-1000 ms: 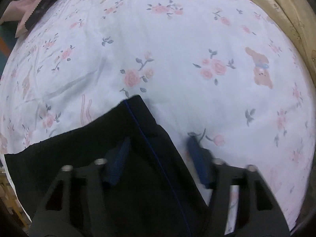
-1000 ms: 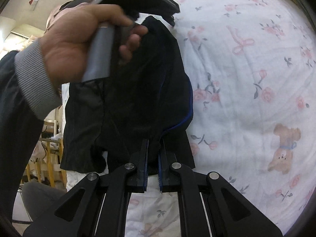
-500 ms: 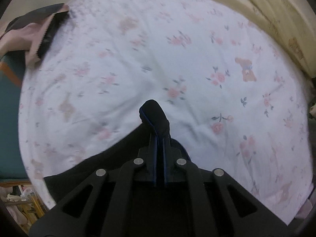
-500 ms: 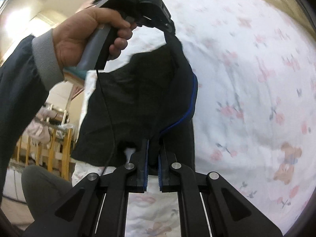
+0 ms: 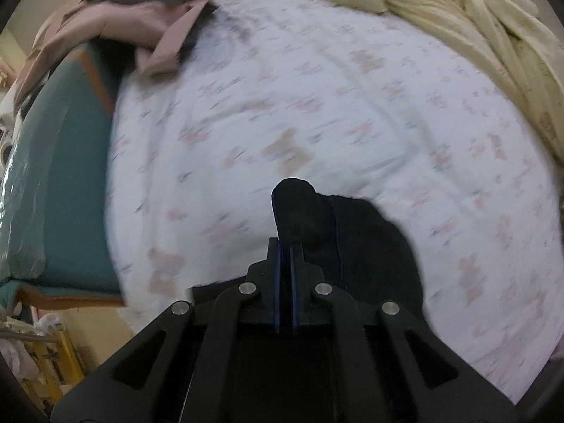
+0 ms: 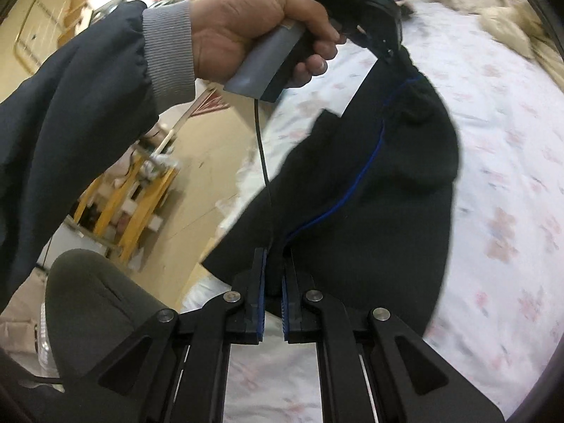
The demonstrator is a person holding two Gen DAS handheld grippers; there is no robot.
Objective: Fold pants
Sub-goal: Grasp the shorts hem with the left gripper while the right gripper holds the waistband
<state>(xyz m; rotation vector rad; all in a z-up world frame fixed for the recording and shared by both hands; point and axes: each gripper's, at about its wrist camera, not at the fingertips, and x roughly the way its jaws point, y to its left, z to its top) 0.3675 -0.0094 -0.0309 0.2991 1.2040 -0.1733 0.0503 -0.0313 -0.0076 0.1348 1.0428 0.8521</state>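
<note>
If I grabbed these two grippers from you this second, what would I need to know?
Left gripper: shut on a bunched bit of the black pants.
Right gripper: shut on another edge of the pants.
Pants: hanging between the two grippers, lifted above the flowered bed sheet; the blue piping runs from one grip to the other.
Done: both grips taken, pants raised.
Left: lay them flat on the sheet and make the folds; none shows yet.

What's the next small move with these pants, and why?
Probably carry both grips toward the far side and lower the fabric flat. The left gripper and right gripper each pinch the black pants, which hang lifted and bunched above the floral bedsheet.
</note>
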